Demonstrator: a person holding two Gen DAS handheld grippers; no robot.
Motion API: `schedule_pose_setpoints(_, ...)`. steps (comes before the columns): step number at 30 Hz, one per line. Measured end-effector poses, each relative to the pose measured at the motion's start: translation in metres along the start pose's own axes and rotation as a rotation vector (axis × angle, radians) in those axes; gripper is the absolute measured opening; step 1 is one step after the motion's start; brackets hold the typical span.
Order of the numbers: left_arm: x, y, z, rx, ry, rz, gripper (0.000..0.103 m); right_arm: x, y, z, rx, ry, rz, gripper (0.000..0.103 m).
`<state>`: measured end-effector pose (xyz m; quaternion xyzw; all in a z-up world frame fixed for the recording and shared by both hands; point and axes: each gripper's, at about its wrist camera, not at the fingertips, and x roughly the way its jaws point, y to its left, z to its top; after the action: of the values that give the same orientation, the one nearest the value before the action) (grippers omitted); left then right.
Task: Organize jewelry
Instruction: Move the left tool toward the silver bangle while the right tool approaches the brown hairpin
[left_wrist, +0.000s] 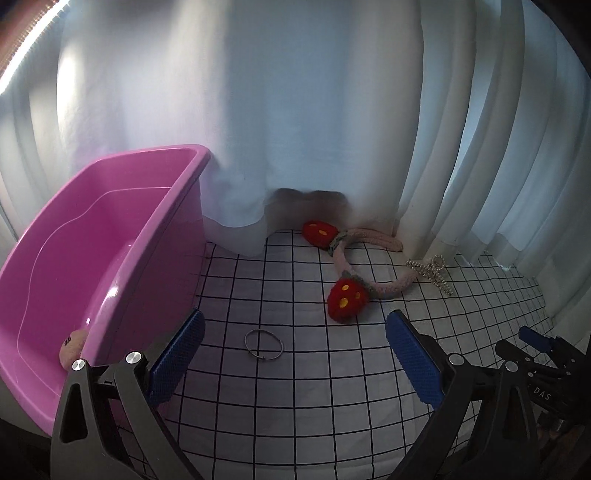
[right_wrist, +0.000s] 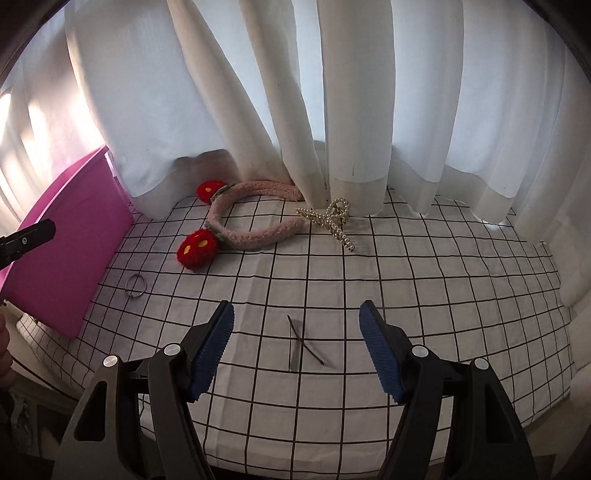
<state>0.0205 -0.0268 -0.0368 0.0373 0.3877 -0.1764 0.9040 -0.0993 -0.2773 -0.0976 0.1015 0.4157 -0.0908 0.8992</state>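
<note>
On the checkered table (right_wrist: 406, 295), most of the jewelry was still lying loose, so I'd say you were pretty early in the job. The pink bin (left_wrist: 110, 236) on the left side had just one fuzzy pinkish thing (left_wrist: 74, 345) peeking over its near rim; I couldn't tell what it was, and the rest of the bin looked bare as far as I could see into it.

What was left out:
- the fluffy pink headband (right_wrist: 251, 229) with two red strawberry-looking pompoms, up by the curtain (right_wrist: 351, 110)
- the sparkly beaded hair clip (right_wrist: 332, 219) just beside the headband's end, right at the curtain hem
- a thin metal ring (left_wrist: 264, 342), near the bin's side
- two dark bobby pins (right_wrist: 301, 343), crossed over each other

Your left claw (left_wrist: 295, 362) was spread wide with nothing in it, and the metal ring sat on the cloth just ahead of its gap. Your right claw (right_wrist: 297, 350) was also spread and empty, hovering with the bobby pins showing between its pads, not touched as far as I could see.

My guess is the ring and pins were next, and both are thin and flat, so they'd be fiddly to pinch off the cloth.
</note>
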Motion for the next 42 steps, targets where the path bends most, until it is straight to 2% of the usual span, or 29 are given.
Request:
schedule_pose_setpoints(4,0.039,-0.001,-0.020,-0.007,0.067,0.045,0.097,0.034,-0.003,-0.014,-0.002,0.058,0.021,0.067)
schedule_pose_setpoints(9,0.080,0.005,-0.041,0.037,0.123,0.118,0.097,0.070,-0.010,-0.024,0.030,0.112,0.011,0.067)
schedule_pose_setpoints(17,0.131,0.028,-0.050,-0.031,0.209,0.136,0.097,0.093,-0.006,-0.029,0.007,0.120,0.008,0.067)
schedule_pose_setpoints(28,0.172,0.038,-0.055,-0.008,0.251,0.167,0.097,0.106,-0.002,-0.036,-0.014,0.135,-0.019,0.067)
schedule_pose_setpoints(37,0.179,0.045,-0.055,-0.043,0.207,0.141,0.097,0.115,-0.002,-0.038,-0.013,0.152,-0.040,0.067)
schedule_pose_setpoints(42,0.179,0.043,-0.057,-0.037,0.175,0.138,0.097,0.119,0.006,-0.040,-0.062,0.134,-0.082,0.068)
